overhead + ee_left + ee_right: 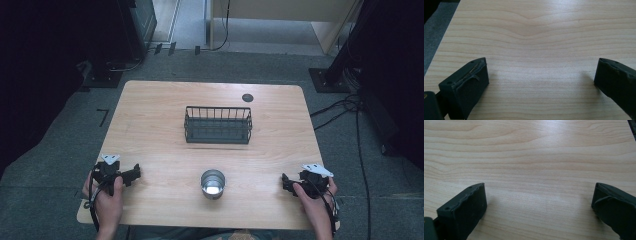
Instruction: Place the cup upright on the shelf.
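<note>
In the high view, the left hand-held gripper rests near the front left corner of the wooden tabletop, held in the person's left hand. The right hand-held gripper rests near the front right corner, held in the right hand. Between them, near the front edge and well apart from both, a shiny metal cup stands upright with its mouth up. Beyond the cup, at the middle of the tabletop, sits a dark wire basket. A small dark round cap is set into the tabletop near the far edge. No brand, label or writing can be read on any of these things

In the left gripper view, the left hand-held gripper is released: its two black jaws stand wide apart over bare wood grain, with nothing between them. A strip of grey floor shows past the tabletop's edge

In the right gripper view, the right hand-held gripper is likewise released, jaws spread wide over bare wood, gripping nothing
</note>
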`<state>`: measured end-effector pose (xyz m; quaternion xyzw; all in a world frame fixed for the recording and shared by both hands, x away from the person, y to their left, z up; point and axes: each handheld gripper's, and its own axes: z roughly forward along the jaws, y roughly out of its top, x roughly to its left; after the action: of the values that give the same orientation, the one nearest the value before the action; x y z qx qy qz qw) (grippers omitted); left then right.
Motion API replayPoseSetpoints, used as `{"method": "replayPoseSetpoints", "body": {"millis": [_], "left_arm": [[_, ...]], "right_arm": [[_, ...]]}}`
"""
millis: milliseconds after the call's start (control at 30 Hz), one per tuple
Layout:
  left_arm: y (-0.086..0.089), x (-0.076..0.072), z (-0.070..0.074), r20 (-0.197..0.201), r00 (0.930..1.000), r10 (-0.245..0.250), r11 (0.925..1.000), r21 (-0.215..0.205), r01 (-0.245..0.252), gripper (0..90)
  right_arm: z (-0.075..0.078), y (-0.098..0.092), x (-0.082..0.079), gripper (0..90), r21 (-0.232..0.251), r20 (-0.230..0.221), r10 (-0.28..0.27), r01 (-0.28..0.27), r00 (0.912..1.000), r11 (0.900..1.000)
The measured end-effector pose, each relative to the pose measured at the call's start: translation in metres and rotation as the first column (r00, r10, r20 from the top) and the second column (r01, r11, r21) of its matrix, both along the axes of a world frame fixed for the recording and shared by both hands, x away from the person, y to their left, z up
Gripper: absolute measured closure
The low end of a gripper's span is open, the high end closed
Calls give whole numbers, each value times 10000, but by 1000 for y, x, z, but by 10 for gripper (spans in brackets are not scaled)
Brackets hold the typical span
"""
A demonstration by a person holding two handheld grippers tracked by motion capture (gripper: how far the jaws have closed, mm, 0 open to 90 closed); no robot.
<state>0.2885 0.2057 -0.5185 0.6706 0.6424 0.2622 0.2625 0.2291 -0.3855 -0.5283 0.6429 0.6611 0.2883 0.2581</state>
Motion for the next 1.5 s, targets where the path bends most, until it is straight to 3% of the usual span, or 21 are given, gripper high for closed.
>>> {"method": "replayPoseSetpoints", "body": {"millis": [267,400,767,1000,1133,1500], "left_arm": [[0,0,0,1,10000,-3,10000,5,3,0],[0,0,0,-3,10000,1,10000,-4,-1,0],[0,0,0,1,10000,-1,10000,-4,1,0],[0,0,0,-2,10000,3,10000,-4,-3,0],[0,0,0,-2,10000,1,10000,-5,-1,0],[0,0,0,1,10000,-1,10000,-2,1,0]], "right_arm": [[1,-1,-2,0,213,13,-179,179,9998,9996],[9,2,-5,0,507,319,-187,170,9993,9986],[40,34,-2,0,370,889,667,-702,9938,9968],[60,67,2,0,467,1321,1547,-1620,9791,9857],[71,89,5,0,771,1579,2133,-2274,9641,9708],[83,128,6,0,818,1838,2962,-3148,9373,9456]]}}
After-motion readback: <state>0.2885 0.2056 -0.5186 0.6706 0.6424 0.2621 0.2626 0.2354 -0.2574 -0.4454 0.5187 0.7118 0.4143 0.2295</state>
